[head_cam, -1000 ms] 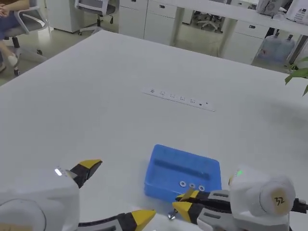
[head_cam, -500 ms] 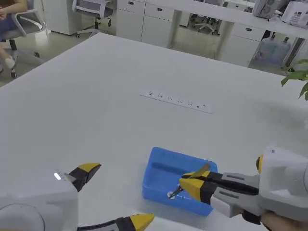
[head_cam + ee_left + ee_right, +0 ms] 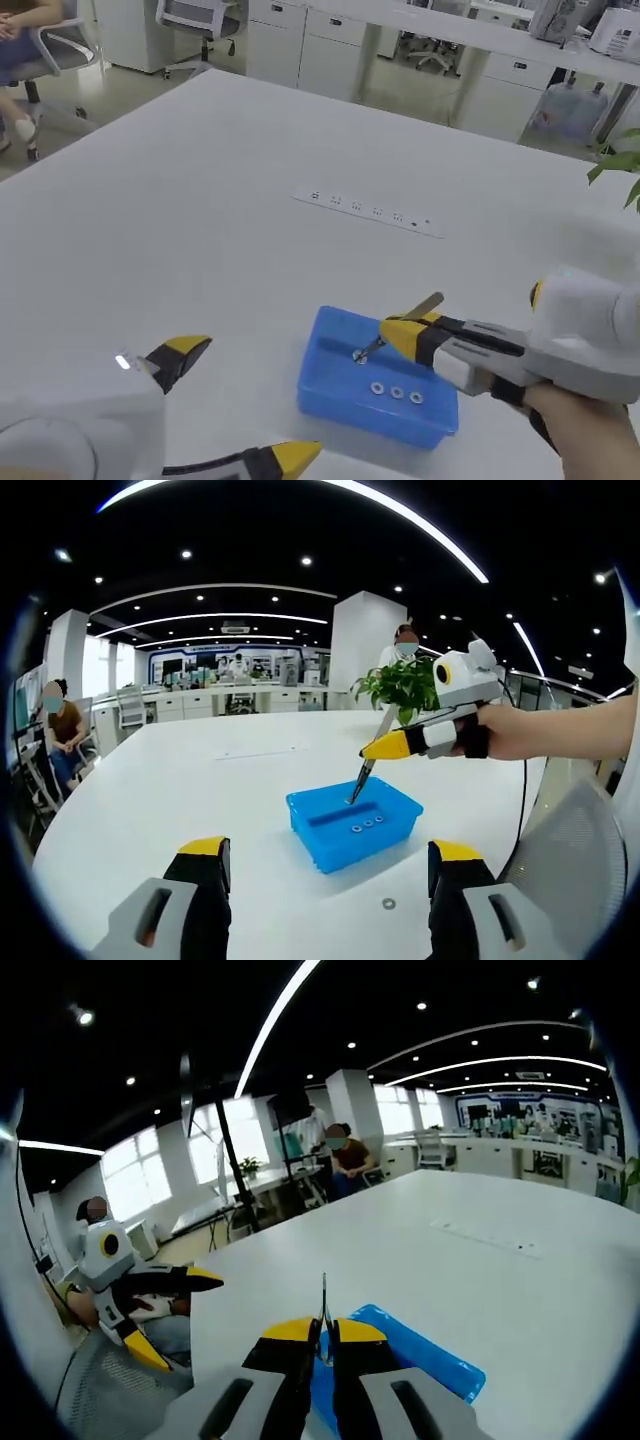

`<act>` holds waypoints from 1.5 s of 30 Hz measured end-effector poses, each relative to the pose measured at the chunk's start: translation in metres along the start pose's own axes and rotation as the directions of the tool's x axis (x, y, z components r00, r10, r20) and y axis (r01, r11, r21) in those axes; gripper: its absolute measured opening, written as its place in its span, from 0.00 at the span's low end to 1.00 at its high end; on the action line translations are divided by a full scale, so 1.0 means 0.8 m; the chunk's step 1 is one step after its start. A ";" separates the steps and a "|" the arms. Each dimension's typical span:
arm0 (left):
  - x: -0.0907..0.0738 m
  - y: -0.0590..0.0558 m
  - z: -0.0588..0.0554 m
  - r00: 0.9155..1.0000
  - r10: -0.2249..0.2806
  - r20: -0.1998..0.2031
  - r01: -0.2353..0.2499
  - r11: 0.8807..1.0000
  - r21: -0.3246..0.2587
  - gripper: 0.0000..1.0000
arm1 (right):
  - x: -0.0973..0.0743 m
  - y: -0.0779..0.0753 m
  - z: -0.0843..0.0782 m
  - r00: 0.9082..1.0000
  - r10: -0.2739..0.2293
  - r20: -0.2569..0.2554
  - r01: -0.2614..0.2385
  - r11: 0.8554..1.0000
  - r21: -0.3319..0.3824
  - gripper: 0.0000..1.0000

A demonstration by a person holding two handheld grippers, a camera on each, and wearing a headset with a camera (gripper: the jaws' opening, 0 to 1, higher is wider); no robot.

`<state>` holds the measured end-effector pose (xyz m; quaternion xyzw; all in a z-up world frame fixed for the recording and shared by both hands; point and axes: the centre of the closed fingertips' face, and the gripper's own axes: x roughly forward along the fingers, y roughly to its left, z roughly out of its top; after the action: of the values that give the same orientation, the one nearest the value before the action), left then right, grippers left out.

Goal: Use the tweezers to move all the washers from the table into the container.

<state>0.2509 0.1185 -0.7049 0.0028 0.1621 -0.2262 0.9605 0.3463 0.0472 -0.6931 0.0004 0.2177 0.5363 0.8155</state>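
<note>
The blue container [image 3: 330, 345] sits on the white table, with three washers [image 3: 397, 393] in a row inside it. My right gripper [image 3: 402, 332] is shut on the tweezers [image 3: 372, 346]. Their tip hangs over the container's inside and seems to pinch a small washer. In the right gripper view my right gripper [image 3: 322, 1332] clamps the tweezers [image 3: 324, 1305] above the container [image 3: 425, 1360]. My left gripper [image 3: 240, 405] stands open at the near left. From the left gripper [image 3: 330, 848] I see the container [image 3: 340, 842], the tweezers [image 3: 362, 775] and one washer [image 3: 388, 904] on the table.
A white power strip [image 3: 370, 210] lies flush in the table's middle. Office chairs [image 3: 195, 15], cabinets and a seated person stand beyond the far edge. A green plant [image 3: 615, 160] is at the right edge.
My right gripper has risen from the table in front of the container and carried the tweezers' tip back over the container. The left gripper has stayed put.
</note>
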 end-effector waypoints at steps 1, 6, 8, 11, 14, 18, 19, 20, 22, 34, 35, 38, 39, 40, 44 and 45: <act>0.000 0.000 0.000 1.000 0.000 0.001 0.000 1.000 -0.001 0.82 | 0.004 -0.004 -0.002 1.000 -0.006 -0.008 0.007 1.000 0.005 0.02; -0.001 0.001 0.001 1.000 0.002 0.005 -0.002 1.000 -0.006 0.82 | 0.018 -0.022 -0.016 0.998 -0.024 -0.056 0.025 1.000 0.015 0.02; 0.000 0.001 0.001 1.000 0.003 0.003 -0.003 1.000 -0.005 0.82 | 0.022 -0.027 -0.021 0.997 -0.027 -0.071 0.029 0.999 0.029 0.02; -0.001 0.001 0.001 1.000 0.003 0.004 -0.003 1.000 -0.006 0.82 | 0.029 -0.036 -0.034 0.993 -0.034 -0.115 0.039 0.998 0.039 0.02; -0.001 0.001 0.000 1.000 0.005 0.001 -0.005 1.000 -0.006 0.82 | 0.033 -0.040 -0.043 0.989 -0.035 -0.142 0.040 0.999 0.035 0.02; -0.001 0.001 0.000 1.000 0.006 0.000 -0.006 1.000 -0.006 0.82 | 0.038 -0.045 -0.059 0.981 -0.042 -0.192 0.046 0.999 0.015 0.02; 0.000 0.001 0.000 1.000 0.006 -0.001 -0.006 1.000 -0.005 0.82 | 0.039 -0.045 -0.061 0.979 -0.044 -0.199 0.047 0.999 0.013 0.02; 0.000 0.001 0.000 1.000 0.005 -0.002 -0.005 1.000 -0.004 0.82 | 0.040 -0.045 -0.064 0.977 -0.042 -0.207 0.045 0.999 0.009 0.02; 0.000 0.001 0.000 1.000 0.004 -0.002 -0.004 1.000 -0.004 0.82 | 0.042 -0.045 -0.067 0.975 -0.041 -0.219 0.042 0.999 0.001 0.02; 0.000 0.000 0.000 1.000 0.000 -0.002 0.000 1.000 -0.002 0.82 | 0.042 -0.044 -0.075 0.967 -0.050 -0.250 0.040 0.998 -0.045 0.03; 0.000 0.000 0.000 1.000 0.000 0.000 0.000 1.000 -0.003 0.82 | 0.042 -0.045 -0.075 0.967 -0.049 -0.250 0.039 0.998 -0.046 0.03; 0.000 0.000 0.000 1.000 0.000 -0.001 0.000 1.000 -0.007 0.82 | 0.039 -0.045 -0.074 0.968 -0.056 -0.245 0.047 0.998 -0.043 0.03; 0.000 0.000 0.000 1.000 0.000 -0.002 0.000 1.000 -0.005 0.82 | 0.038 -0.044 -0.073 0.969 -0.058 -0.241 0.049 0.998 -0.041 0.03; 0.000 0.000 0.000 1.000 -0.001 0.000 0.001 1.000 -0.005 0.82 | 0.036 -0.043 -0.070 0.972 -0.058 -0.229 0.051 0.998 -0.038 0.03; 0.000 0.001 0.000 1.000 0.001 -0.002 -0.001 1.000 -0.004 0.82 | 0.031 -0.038 -0.060 0.979 -0.052 -0.198 0.048 0.999 -0.024 0.03; 0.000 0.000 0.000 1.000 0.000 -0.001 0.000 1.000 -0.004 0.82 | 0.030 -0.037 -0.057 0.981 -0.052 -0.189 0.048 0.999 -0.023 0.03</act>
<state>0.2511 0.1188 -0.7049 0.0007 0.1628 -0.2259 0.9605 0.3635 0.0448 -0.7499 -0.0639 0.2894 0.5152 0.8042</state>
